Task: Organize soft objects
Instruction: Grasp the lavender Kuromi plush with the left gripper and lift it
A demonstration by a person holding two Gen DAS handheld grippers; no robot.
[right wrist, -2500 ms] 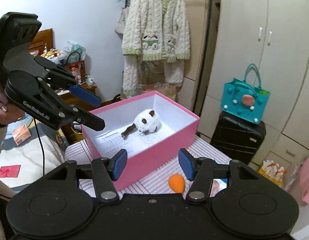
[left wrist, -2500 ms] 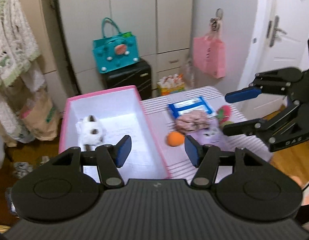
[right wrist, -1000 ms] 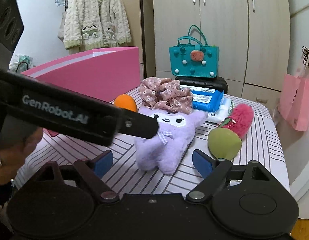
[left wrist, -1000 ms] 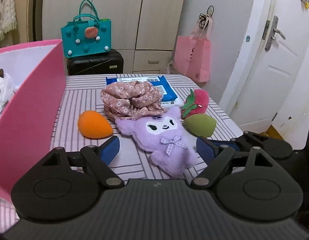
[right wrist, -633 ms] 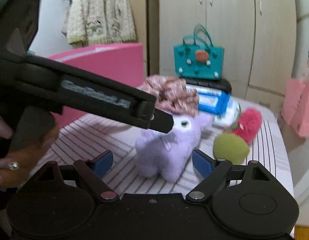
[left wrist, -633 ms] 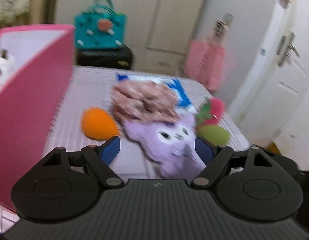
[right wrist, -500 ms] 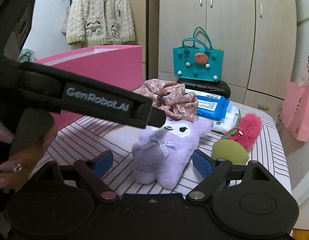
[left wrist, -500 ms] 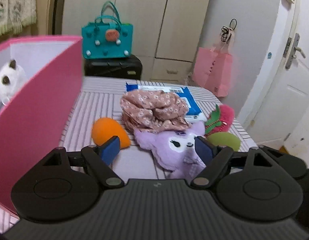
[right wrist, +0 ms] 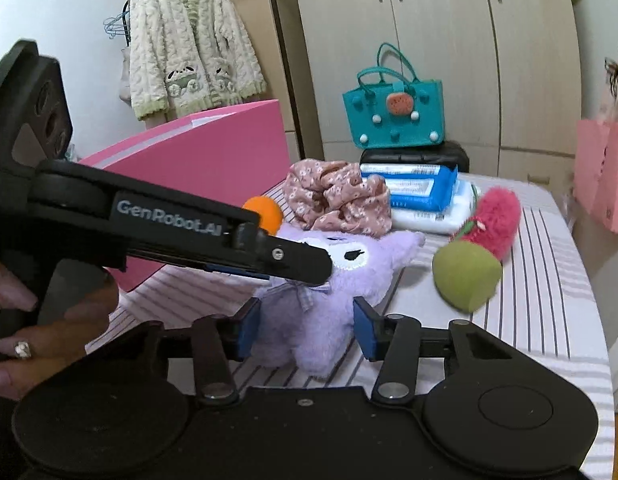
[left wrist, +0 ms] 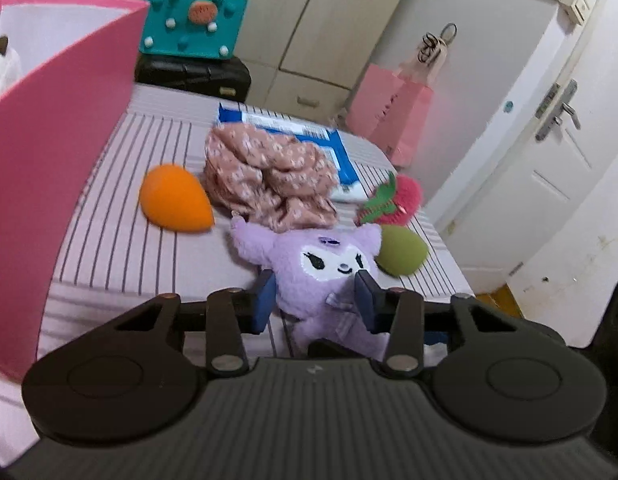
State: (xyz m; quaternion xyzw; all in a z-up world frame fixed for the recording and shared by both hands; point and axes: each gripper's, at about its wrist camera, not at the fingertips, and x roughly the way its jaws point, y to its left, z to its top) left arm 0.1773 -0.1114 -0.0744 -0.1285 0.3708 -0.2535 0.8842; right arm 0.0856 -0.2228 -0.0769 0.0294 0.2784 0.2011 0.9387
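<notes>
The left claw pinches the purple plush toy around its head, one blue pad on each cheek, in the left wrist view. The right claw pinches the same toy lower down, its pads pressed into the body on both sides, as the right wrist view shows. In that view the left claw's black arm crosses from 9 o'clock and ends over the toy's face, with the person's hand gripping its handle at the left edge.

The toy lies on the striped surface. In the left wrist view, a pink floral scrunchie sits at 12 o'clock from the toy, touching its ears. An orange sponge lies at 10 o'clock from the toy, just beside the scrunchie. A green sponge lies at 3 o'clock, touching the toy's ear, and a red fuzzy strawberry sits just behind it. A blue wipes pack lies behind the scrunchie, partly covered by it.

The pink box stands along the left side, and a white plush shows inside it at the far left edge.
</notes>
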